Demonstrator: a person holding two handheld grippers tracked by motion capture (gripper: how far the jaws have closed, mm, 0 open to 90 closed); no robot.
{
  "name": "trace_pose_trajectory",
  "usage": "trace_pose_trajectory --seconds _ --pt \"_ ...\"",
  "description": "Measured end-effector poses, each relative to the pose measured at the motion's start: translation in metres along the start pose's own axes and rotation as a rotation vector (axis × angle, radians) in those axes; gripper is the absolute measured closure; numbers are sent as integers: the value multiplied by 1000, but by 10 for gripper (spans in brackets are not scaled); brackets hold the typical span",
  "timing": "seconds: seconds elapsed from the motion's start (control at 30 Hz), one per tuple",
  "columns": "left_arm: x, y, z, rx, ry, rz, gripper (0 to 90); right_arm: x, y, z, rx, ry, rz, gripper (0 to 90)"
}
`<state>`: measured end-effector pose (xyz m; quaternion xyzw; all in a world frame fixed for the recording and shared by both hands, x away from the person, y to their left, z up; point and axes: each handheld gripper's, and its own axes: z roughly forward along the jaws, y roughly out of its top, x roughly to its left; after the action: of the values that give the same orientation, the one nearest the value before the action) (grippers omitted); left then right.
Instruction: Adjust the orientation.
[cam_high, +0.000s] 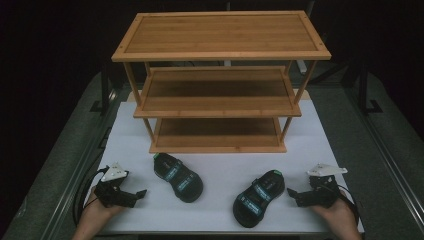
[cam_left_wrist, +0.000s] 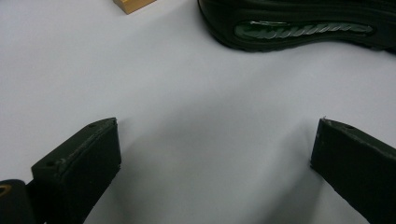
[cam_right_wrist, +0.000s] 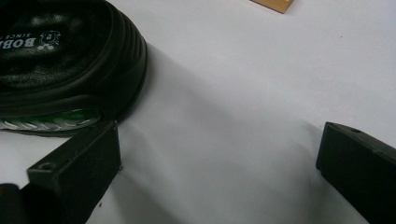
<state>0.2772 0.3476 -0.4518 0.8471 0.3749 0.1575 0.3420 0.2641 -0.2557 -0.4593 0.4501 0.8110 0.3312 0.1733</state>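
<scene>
readable writing: right gripper view shows white print on the heel of the right sandal (cam_right_wrist: 65, 60), "bob" cut off at the frame edge, with "since" above it and a small round logo beside; rest not legible. no other labels legible.

counts: two sandals, black with green trim and straps. one wooden rack (cam_high: 220, 80) with three shelves, all bare. two grippers, two hands. one white mat (cam_high: 220, 165) on the table.

left sandal (cam_high: 178, 177) lies on the mat in front of the rack's left end, right sandal (cam_high: 258, 198) in front of the right end, nearer the person; the two are well apart, angled toward each other.

left gripper (cam_high: 137, 194) held in the left hand (cam_high: 97, 212) at the mat's front left, jaws spread wide apart with bare mat between them, left sandal (cam_left_wrist: 299, 25) lying ahead, not touching. a rack foot (cam_left_wrist: 133, 4) at the top edge.

right gripper (cam_high: 295, 193) in the right hand (cam_high: 340, 215) at front right, jaws wide apart, nothing between them; right sandal just beside its one jaw, contact unclear.
</scene>
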Motion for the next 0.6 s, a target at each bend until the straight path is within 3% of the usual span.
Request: trace_pose_trajectory --seconds 0.1,0.2,0.3,0.47,0.5,0.53,0.6 --pt "-1 0 -1 -8 -4 10 30 0 0 0 0 0 1 0" --pt "-2 -2 -5 -41 -15 17 194 0 0 0 0 0 1 0" --pt "-3 -1 -7 -44 -33 25 285 0 0 0 0 0 1 0" --pt "-7 3 -12 -53 -121 30 573 0 0 0 -1 0 1 0" --pt "-7 3 -12 -53 -121 30 654 0 0 0 0 0 0 0" --pt "-11 5 -14 -54 -154 41 731 0 0 0 0 0 1 0" --pt "-15 9 -17 -59 -181 57 890 0 0 0 0 1 1 0"
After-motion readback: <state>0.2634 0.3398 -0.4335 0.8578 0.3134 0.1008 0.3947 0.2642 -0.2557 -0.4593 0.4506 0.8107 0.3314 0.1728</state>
